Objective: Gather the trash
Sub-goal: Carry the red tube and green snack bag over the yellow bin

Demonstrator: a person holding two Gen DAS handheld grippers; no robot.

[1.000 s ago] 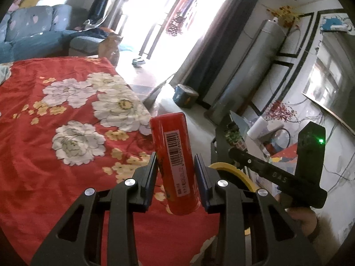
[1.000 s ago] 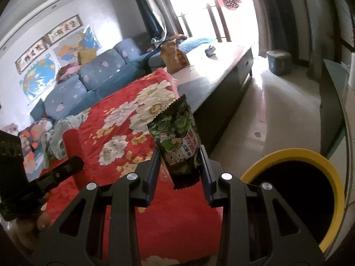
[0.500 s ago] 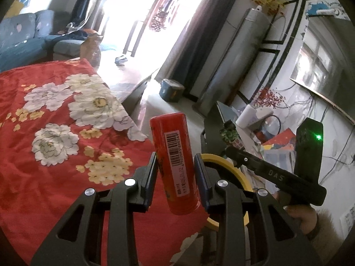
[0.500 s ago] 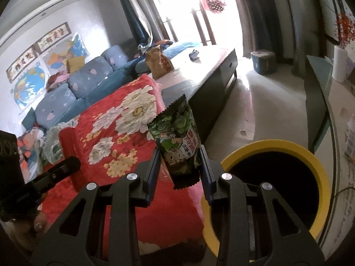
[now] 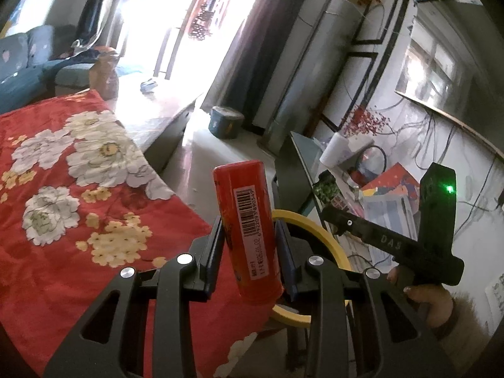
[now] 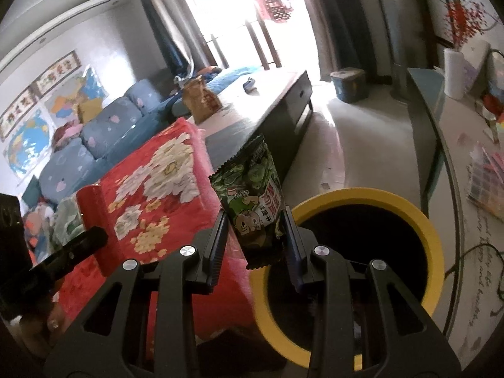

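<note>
My left gripper point(image 5: 250, 245) is shut on a red cylindrical can point(image 5: 247, 226) with a barcode label, held upright over the edge of the red flowered blanket point(image 5: 63, 195). Behind the can shows part of the yellow rim of the trash bin point(image 5: 315, 230). My right gripper point(image 6: 255, 239) is shut on a green snack packet point(image 6: 252, 201), which hangs at the left edge of the yellow-rimmed bin point(image 6: 362, 195) with its dark opening. In the left wrist view the right gripper's body point(image 5: 393, 245) and a hand point(image 5: 431, 299) appear at the right. The left gripper's body point(image 6: 63, 255) shows in the right wrist view.
A dark low table point(image 6: 277, 107) with a brown bag point(image 6: 201, 100) runs toward the bright windows. A blue sofa point(image 6: 104, 132) stands behind the blanket. A glass-topped side table point(image 6: 453, 145) with papers stands right of the bin. A small blue container point(image 5: 225, 123) sits on the pale floor.
Both grippers moved rightward off the blanket toward the bin, each still holding its item. The bin's opening now fills more of the right wrist view, and more rim shows behind the can.
</note>
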